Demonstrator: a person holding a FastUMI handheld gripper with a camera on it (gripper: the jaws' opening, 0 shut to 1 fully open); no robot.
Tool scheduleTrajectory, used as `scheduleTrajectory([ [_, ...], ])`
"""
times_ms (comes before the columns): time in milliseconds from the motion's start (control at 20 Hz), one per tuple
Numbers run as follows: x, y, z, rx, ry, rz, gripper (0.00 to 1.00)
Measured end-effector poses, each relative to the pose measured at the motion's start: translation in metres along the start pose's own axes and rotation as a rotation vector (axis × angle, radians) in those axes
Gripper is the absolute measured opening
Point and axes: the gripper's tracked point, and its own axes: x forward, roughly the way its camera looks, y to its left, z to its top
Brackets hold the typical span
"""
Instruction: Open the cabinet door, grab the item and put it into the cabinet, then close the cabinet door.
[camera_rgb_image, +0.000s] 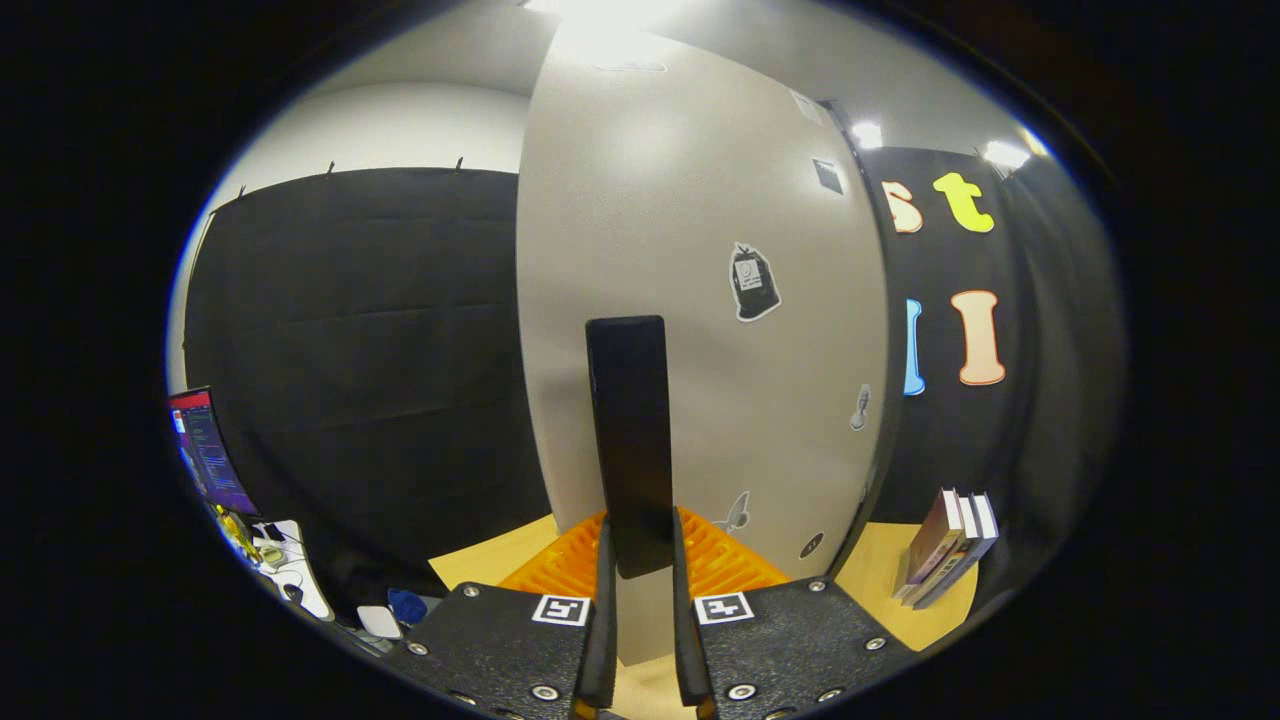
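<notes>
My gripper (640, 545) is shut on the black upright handle (628, 420) of the cabinet, both fingers pressing its lower end from either side. The handle stands on the white cabinet door (700, 250), which rises right ahead and bears a few small stickers. A ribbed orange item (555, 565) lies on the wooden tabletop (490, 560) at the foot of the door, partly hidden behind my fingers. I cannot tell how far the door is swung.
A few books (950, 545) lean together on the table to the right of the cabinet. To the left, beyond the table's edge, stand a lit monitor (205, 450) and a cluttered white desk (290, 575). Black cloth walls lie behind.
</notes>
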Motion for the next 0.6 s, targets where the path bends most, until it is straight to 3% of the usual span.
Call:
scheduleTrajectory([
  [600, -0.029, -0.028, -0.007, 0.11, 0.006, -0.199, 0.22],
])
